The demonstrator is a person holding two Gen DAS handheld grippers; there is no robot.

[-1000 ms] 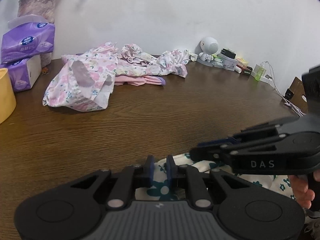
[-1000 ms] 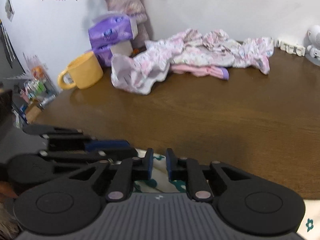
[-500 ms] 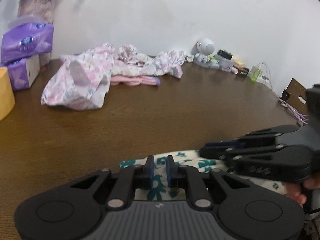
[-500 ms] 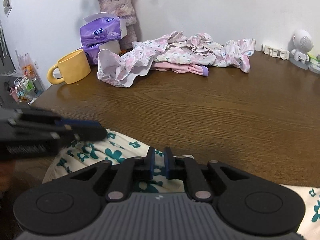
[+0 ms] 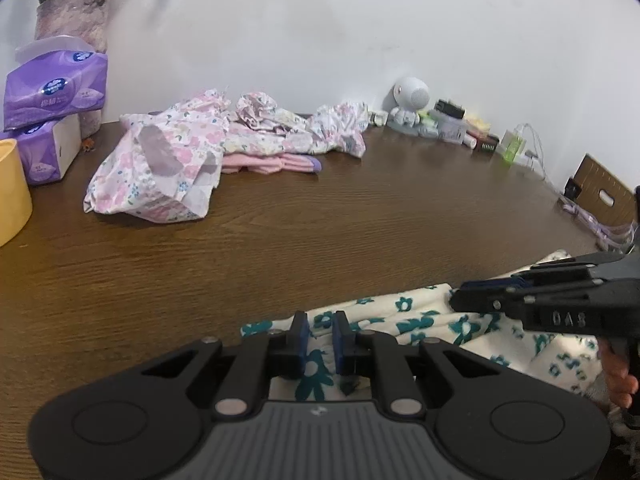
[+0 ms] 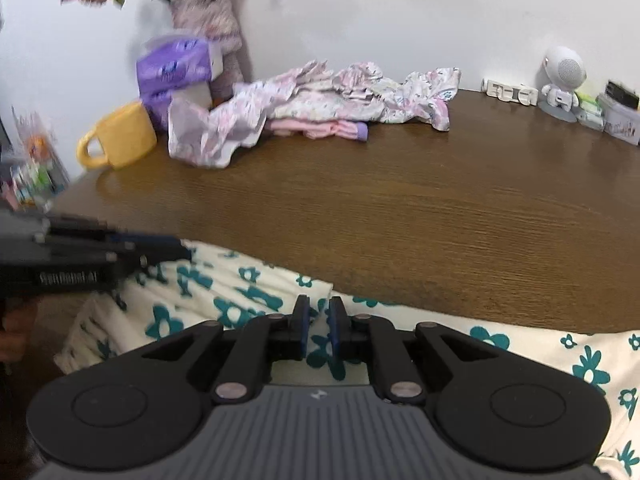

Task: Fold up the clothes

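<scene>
Cream cotton garment with teal flowers (image 5: 420,316) at the near edge of the brown wooden table (image 5: 320,224), pinched between the fingers of both left gripper (image 5: 319,334) and right gripper (image 6: 317,322).

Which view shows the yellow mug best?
The right wrist view: the whole yellow mug with its handle stands beside the tissue packs. The left wrist view shows only a cropped side of it at the frame edge.

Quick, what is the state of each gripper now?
Left gripper: shut on the cream floral garment.
Right gripper: shut on the same garment.
</scene>
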